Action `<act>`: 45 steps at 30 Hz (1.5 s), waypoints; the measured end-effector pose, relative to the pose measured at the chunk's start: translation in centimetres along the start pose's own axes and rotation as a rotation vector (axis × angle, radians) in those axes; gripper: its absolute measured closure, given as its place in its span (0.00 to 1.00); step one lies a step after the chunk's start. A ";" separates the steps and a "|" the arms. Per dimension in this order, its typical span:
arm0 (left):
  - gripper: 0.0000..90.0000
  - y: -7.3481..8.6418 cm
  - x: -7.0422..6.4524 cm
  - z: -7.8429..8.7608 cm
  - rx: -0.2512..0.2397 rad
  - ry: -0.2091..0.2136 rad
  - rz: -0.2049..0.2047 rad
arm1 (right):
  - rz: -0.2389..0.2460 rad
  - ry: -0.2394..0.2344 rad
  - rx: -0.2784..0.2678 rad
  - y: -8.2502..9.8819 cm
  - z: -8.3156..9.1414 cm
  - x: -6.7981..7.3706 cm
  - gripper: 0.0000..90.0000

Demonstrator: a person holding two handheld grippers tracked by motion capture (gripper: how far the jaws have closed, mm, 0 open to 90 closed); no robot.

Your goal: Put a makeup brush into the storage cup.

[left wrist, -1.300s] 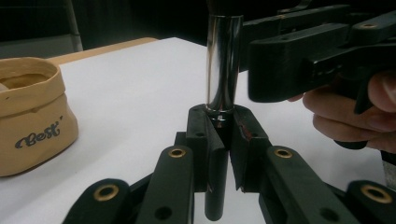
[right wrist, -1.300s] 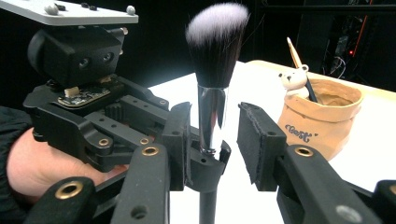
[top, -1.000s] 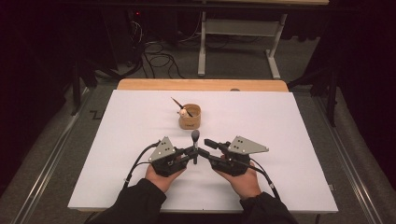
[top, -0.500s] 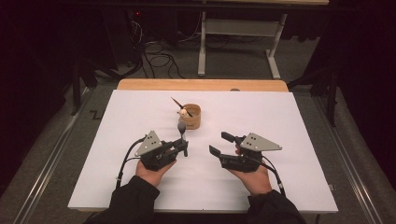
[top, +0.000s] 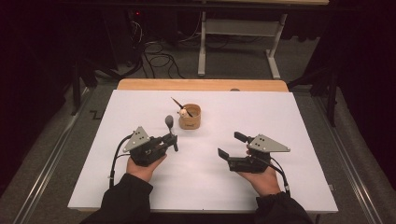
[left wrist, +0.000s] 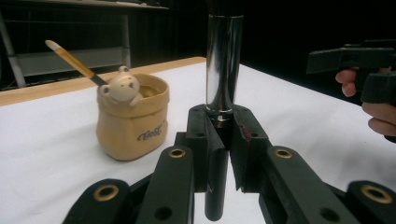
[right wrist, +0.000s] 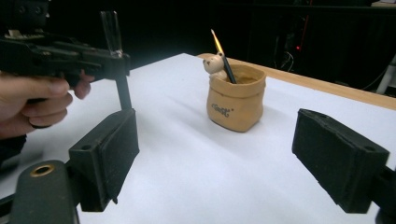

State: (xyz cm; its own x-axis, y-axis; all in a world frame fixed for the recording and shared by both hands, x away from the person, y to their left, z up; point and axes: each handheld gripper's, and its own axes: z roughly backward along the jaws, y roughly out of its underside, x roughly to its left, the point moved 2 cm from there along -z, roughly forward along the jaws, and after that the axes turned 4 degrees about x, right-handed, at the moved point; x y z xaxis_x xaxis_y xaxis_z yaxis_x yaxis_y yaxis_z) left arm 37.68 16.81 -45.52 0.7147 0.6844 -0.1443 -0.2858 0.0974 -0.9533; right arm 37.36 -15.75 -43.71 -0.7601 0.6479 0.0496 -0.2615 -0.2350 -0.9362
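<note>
Taking the tan bear pot (top: pixel 190 117) as landmark: the left tongs (top: pixel 173 138) sit just left of and nearer the person than the pot, clenched on a makeup brush (top: pixel 170 125) with a chrome ferrule, held upright clear of the white table (top: pixel 303 116). In the pot a thin brush (top: pixel 178 102) leans left beside the bear figure. Well right of the pot, nearer the person, the right tongs (top: pixel 230 145) are released, their jaws having just been opening with nothing between them.
</note>
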 end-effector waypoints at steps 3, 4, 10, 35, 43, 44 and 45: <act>0.88 0.0 0.3 0.2 -0.002 -0.008 0.004 | -0.002 0.014 0.005 0.3 0.2 -0.3 0.12; 0.88 0.0 0.4 0.3 -0.004 -0.009 0.005 | -0.003 0.017 0.005 0.3 0.2 -0.4 0.11; 0.88 -0.1 0.8 0.6 -0.010 -0.015 0.020 | -0.004 0.038 0.007 0.8 0.7 -0.8 0.04; 0.88 -2.2 1.2 -0.3 -0.005 -0.061 0.043 | 0.010 0.067 0.035 3.1 2.6 -1.9 0.00; 0.88 -4.8 1.5 -1.3 -0.028 -0.047 0.040 | 0.002 0.070 0.028 3.1 2.6 -2.0 0.00; 0.88 -5.0 1.6 -1.4 -0.029 -0.049 0.037 | -0.002 0.072 0.028 3.1 2.6 -2.1 0.00; 0.88 -5.2 1.7 -1.6 -0.029 -0.051 0.035 | -0.003 0.072 0.027 3.1 2.6 -2.1 0.00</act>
State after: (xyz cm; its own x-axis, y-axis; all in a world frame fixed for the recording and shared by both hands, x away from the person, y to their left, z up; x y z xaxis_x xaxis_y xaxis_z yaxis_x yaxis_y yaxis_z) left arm 41.45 16.34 -41.19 0.6710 0.7229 -0.1648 -0.2911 0.0524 -0.9552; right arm 36.57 -19.74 -45.83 -0.7148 0.6988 0.0269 -0.2810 -0.2518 -0.9261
